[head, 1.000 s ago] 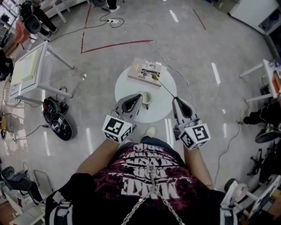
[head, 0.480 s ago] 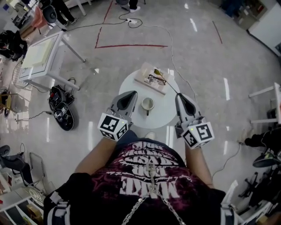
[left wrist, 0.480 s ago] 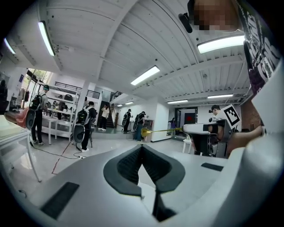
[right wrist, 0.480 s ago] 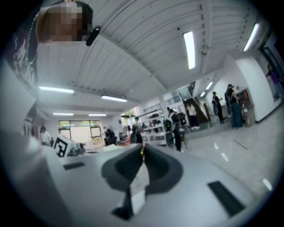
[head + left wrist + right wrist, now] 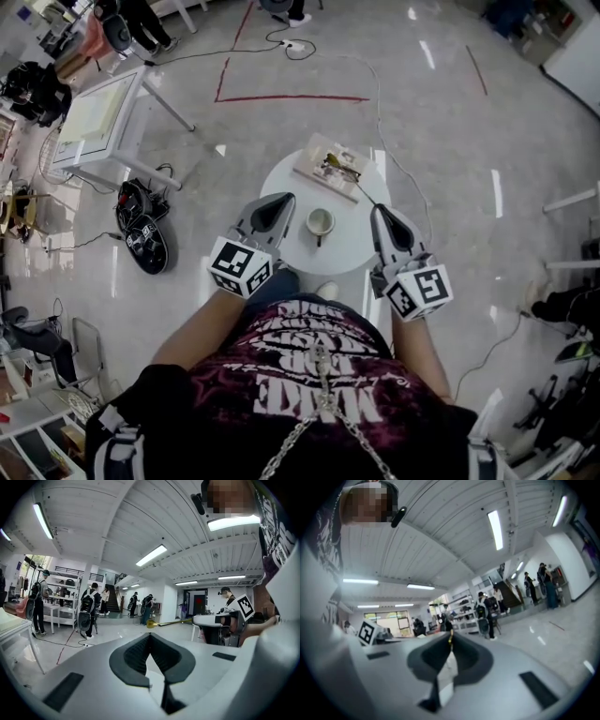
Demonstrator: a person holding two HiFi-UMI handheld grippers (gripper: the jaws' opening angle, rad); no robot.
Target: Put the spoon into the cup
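The right tool is clamped shut on the end of the spoon's thin handle; in the right gripper view only a sliver of it shows at the very tip, where the jaws meet. From there the handle runs out and away from the person, roughly level, and the gold bowl end hangs in the air over a flat board at the far edge of the round white worktop. The spoon touches neither the board nor the cup. The left tool is closed too, its jaws meeting at the tip with nothing between them, and it hovers over the left side of the worktop. The cup stands upright on the worktop between the two tools, nearer the person than the board and well apart from the spoon's bowl end. The board carries a few small items too small to make out. Beyond that, on the shiny floor, a white square table stands off to the left, a dark heap of gear lies by its legs, and red tape lines mark the floor farther out.
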